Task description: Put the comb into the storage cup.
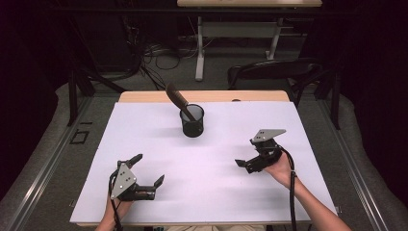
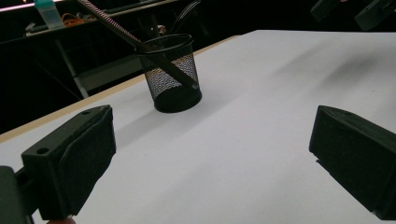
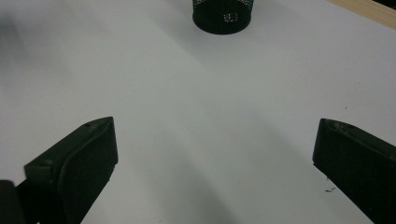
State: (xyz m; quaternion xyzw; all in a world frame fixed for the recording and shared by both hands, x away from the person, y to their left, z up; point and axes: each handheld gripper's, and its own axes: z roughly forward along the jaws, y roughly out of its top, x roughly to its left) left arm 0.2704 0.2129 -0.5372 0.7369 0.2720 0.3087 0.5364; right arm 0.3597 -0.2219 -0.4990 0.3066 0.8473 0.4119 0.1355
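Both of my grippers rest low on the white table (image 1: 144, 130), wide open and empty: left gripper (image 1: 150, 169), right gripper (image 1: 250, 153). Left gripper view: the black mesh cup (image 2: 172, 74) stands ahead, a striped stick (image 2: 116, 27) leaning inside. Right gripper view: the cup's wire base sits far off, jaws spread over bare matte sheet.

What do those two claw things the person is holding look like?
Both are black, and the left gripper and right gripper each carry a grey three-cornered plate on top. A black cable trails from each along the forearm. Their fingers are chunky black blocks. The forearms look bare, with no sleeves.
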